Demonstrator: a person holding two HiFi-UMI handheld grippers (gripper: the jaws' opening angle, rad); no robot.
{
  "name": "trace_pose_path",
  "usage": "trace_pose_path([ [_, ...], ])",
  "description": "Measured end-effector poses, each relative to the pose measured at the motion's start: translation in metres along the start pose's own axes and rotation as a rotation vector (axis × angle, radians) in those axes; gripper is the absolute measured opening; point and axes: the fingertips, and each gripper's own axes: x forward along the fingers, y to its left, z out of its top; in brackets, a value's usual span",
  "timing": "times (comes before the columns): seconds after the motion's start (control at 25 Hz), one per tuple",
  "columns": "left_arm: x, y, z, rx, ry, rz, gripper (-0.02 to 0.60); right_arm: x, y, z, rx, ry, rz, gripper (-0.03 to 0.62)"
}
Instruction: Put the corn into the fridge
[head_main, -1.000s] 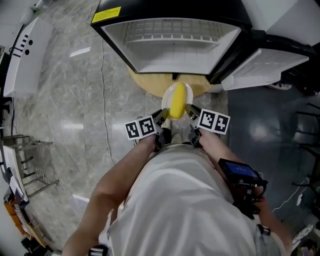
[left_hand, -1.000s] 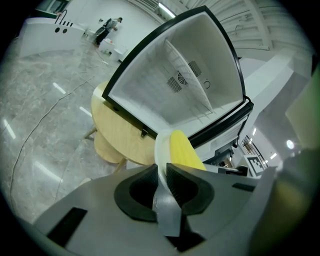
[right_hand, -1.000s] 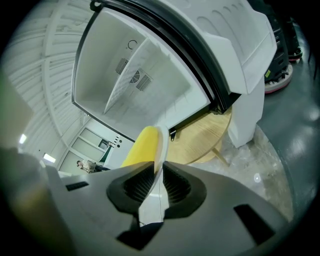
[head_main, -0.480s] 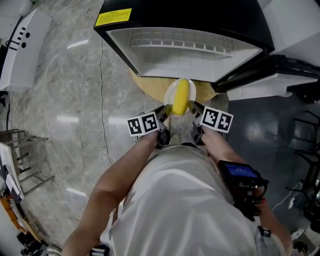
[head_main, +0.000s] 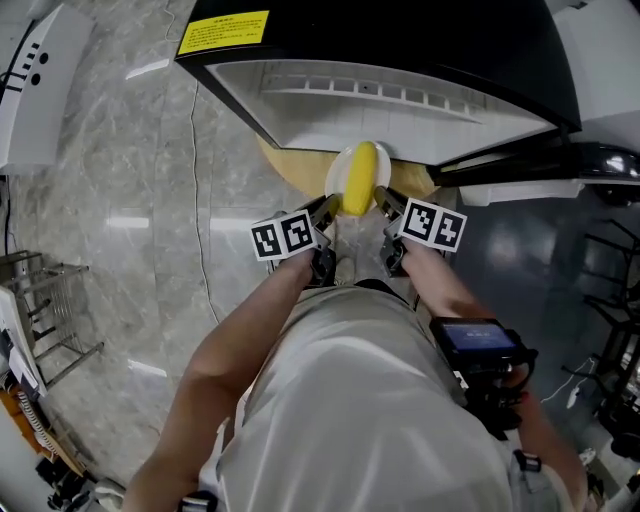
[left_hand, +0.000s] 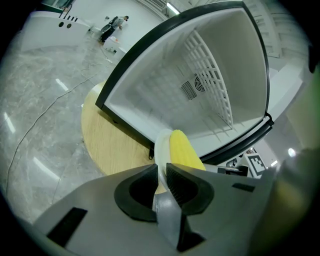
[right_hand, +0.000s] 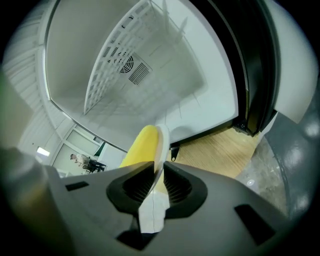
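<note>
Grey marble-look floor (head_main: 120, 210) spreads around us. A small black fridge (head_main: 420, 60) stands on a round wooden bench (head_main: 285, 160), its door (head_main: 520, 190) swung out to our right. The inside is white and looks empty, with a wire shelf (left_hand: 212, 75) and a vent (left_hand: 192, 90) on the back wall.

We hold a white plate (head_main: 334, 186) just in front of the opening, above the near edge of the bench. The corn (head_main: 358, 178) lies along the plate, pointing towards the fridge. The left gripper (head_main: 324, 212) is clamped on the plate's left rim and the right gripper (head_main: 384, 204) on its right rim. Each gripper view shows the thin rim pinched between the ribbed pads.

As we judge it, the step in hand is carrying the plate into the cavity. We should keep both grippers level and move them together, so the plate neither tilts nor twists and the corn does not roll off. The plate should go in straight and low enough to pass under the wire shelf and clear of the door frame, and it should be resting flat before either gripper lets go.
</note>
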Motion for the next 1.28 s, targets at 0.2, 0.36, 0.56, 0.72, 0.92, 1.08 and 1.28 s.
trace_pose_path([
  [0.2, 0.007, 0.005, 0.02, 0.028, -0.004, 0.01, 0.052, 0.015, 0.003, 0.013, 0.0, -0.005, 0.006, 0.052],
  [0.36, 0.009, 0.009, 0.032, 0.035, -0.013, 0.022, 0.052, 0.026, 0.006, 0.02, 0.003, -0.006, 0.02, 0.052],
  [0.56, 0.015, 0.013, 0.038, 0.02, -0.021, 0.026, 0.052, 0.034, 0.005, 0.028, 0.001, -0.008, 0.019, 0.052],
  [0.72, 0.017, 0.014, 0.04, 0.015, -0.027, 0.027, 0.052, 0.036, 0.005, 0.031, -0.005, -0.007, 0.019, 0.052],
  [0.92, 0.018, 0.012, 0.042, 0.021, -0.029, 0.024, 0.052, 0.034, 0.005, 0.032, -0.008, -0.009, 0.015, 0.052],
  [1.08, 0.015, 0.007, 0.044, 0.019, -0.043, 0.028, 0.052, 0.03, 0.009, 0.035, -0.018, -0.013, 0.014, 0.052],
  [1.28, 0.029, 0.011, 0.053, 0.016, -0.058, 0.043, 0.052, 0.041, 0.002, 0.047, -0.025, -0.015, 0.003, 0.052],
])
